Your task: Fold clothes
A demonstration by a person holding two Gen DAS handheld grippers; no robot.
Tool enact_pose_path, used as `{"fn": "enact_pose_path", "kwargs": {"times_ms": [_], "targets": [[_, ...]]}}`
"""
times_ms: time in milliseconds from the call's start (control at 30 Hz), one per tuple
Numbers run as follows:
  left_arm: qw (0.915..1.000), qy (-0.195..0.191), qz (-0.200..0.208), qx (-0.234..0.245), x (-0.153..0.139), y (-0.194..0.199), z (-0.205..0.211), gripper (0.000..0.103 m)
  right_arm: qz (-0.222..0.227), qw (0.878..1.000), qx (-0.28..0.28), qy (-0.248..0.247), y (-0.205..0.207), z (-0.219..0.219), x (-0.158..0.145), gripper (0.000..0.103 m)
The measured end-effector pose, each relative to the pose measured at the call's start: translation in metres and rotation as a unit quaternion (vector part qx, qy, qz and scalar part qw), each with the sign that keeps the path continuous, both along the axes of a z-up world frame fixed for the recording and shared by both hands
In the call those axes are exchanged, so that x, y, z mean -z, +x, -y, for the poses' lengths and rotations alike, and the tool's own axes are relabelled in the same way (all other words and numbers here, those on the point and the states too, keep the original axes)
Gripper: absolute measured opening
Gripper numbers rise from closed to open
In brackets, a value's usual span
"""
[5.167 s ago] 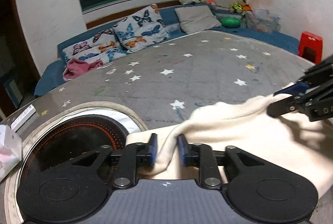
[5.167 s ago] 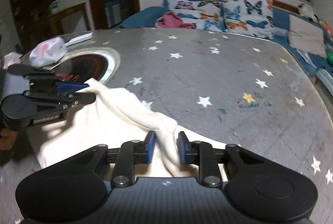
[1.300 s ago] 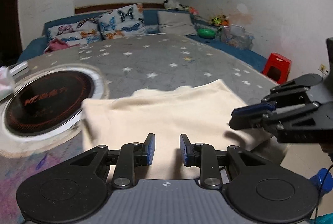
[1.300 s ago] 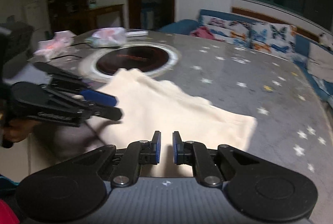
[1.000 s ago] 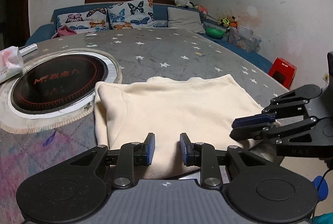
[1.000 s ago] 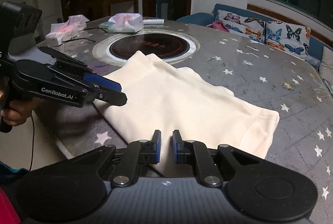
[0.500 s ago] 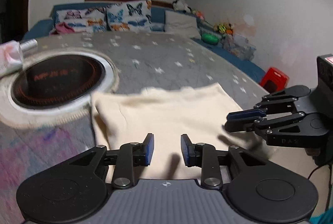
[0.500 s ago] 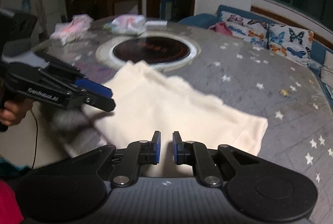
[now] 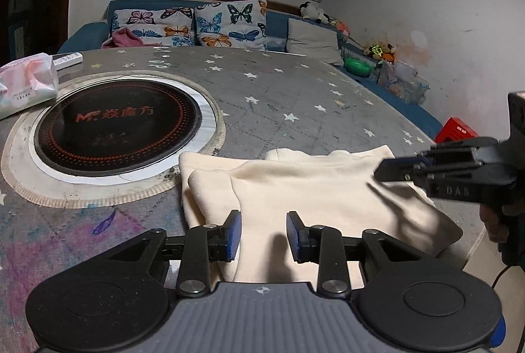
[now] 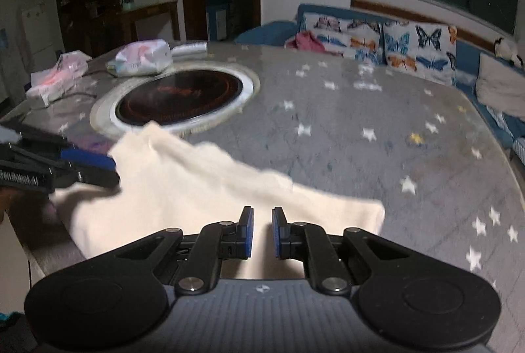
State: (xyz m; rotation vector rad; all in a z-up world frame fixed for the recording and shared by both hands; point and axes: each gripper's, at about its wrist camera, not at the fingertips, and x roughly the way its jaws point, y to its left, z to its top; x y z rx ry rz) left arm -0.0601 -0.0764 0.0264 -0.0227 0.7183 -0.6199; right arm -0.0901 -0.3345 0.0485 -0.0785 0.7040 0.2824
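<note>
At the frame's lower centre, your left hand-held gripper [image 9: 263,234], jaws just widened, hovers empty over the folded cream garment [image 9: 315,188] on the table [image 9: 295,103]; your right hand-held gripper [image 10: 262,231] stays nearly closed, empty.

Left gripper [image 9: 263,234] has its fingers [image 9: 233,234] parted, just been opening, nothing pinched between them. Right gripper [image 10: 262,231] fingers [image 10: 246,231] sit nearly closed, empty, both angled downward.

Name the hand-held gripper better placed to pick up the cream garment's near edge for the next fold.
Probably the left hand-held gripper: its jaws stand apart, having just been opening, right over the near edge of the cream garment. The right hand-held gripper is shut and would have to open first.
</note>
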Motion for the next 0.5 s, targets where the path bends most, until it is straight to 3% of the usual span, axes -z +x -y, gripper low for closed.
{"fn": "enact_pose_path", "kwargs": {"times_ms": [133, 267, 500], "targets": [[1.0, -0.002, 0.0, -0.001, 0.002, 0.002, 0.0, 0.035, 0.004, 1.0, 0.003, 0.008, 0.017, -0.006, 0.0, 0.01], [0.9999, 0.003, -0.004, -0.009, 0.002, 0.004, -0.004, 0.035, -0.02, 0.999, 0.021, 0.018, 0.033, -0.003, 0.015, 0.009], [0.9999, -0.002, 0.002, -0.016, -0.004, 0.008, -0.002, 0.036, 0.003, 1.0, 0.025, 0.018, 0.018, 0.0, 0.001, 0.01]]}}
